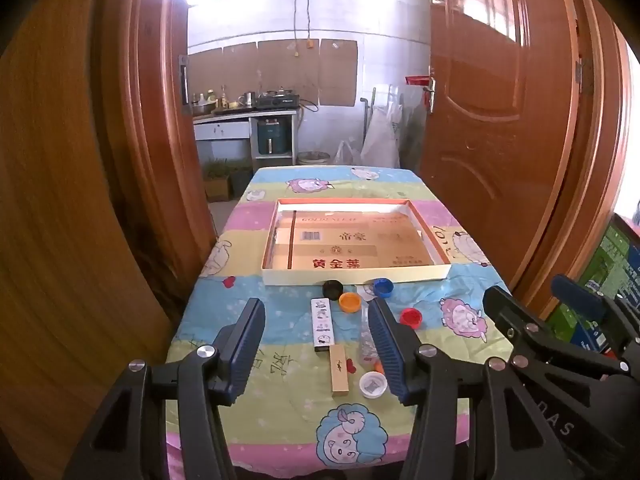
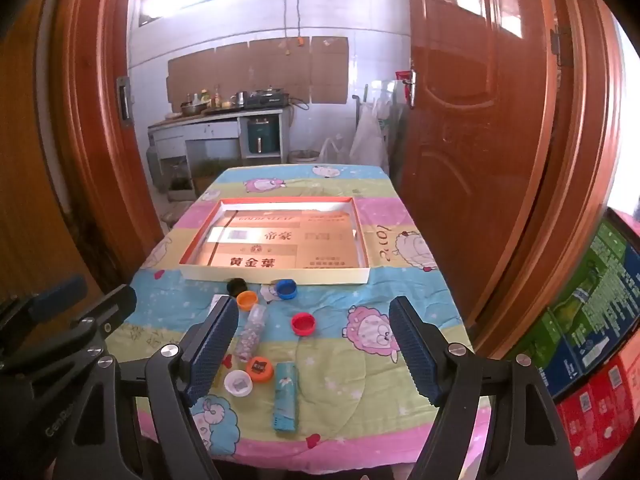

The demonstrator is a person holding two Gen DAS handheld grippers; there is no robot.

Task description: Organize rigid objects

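On the table the tray lies at 12 o'clock. Several caps lie before it. The teal box lies at 6 o'clock, with two caps at its 9 o'clock.

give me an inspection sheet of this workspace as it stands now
surface: table under a cartoon-sheep cloth.
job's things: shallow cardboard tray with orange rim, nothing loose in it; in front lie black, orange, blue, red and white plastic caps, a white printed box, a tan box, a teal box, a clear tube.
clutter: nothing seen.
grippers: left tongs and right tongs open, holding nothing.
cables: cords hanging on the far wall.
surroundings: open wooden door, kitchen counter.
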